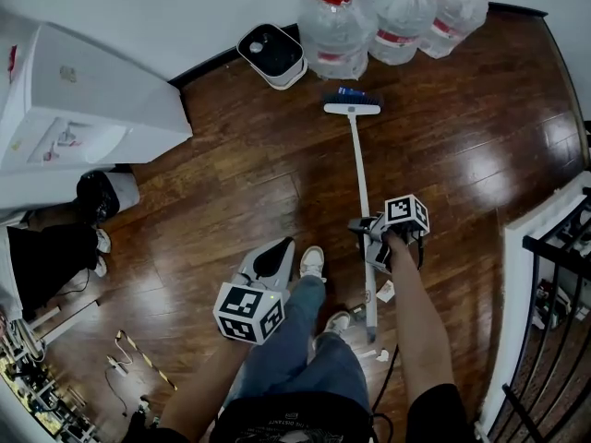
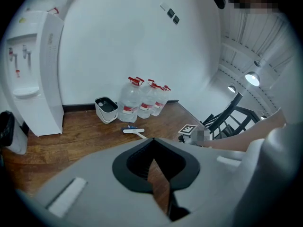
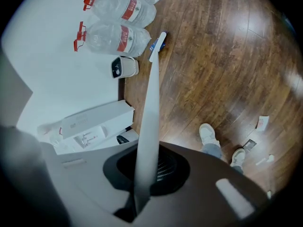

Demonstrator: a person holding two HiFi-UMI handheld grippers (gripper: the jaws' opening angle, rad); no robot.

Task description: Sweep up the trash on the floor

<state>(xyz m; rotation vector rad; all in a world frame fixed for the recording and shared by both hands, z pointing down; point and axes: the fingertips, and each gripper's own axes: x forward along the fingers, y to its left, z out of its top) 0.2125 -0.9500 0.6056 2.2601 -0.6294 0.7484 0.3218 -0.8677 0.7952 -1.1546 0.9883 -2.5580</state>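
floorboards [image 1: 231,173] dark, glossy — right gripper [image 1: 366,231] clamps broom [image 1: 358,155], jugs [image 1: 337,30] by wall [image 1: 185,7].

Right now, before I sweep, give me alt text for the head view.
The right gripper is shut on the broom handle; the broom head rests on the wood floor near three water bottles. The left gripper hangs empty near the person's shoes, with paper scraps beside them.
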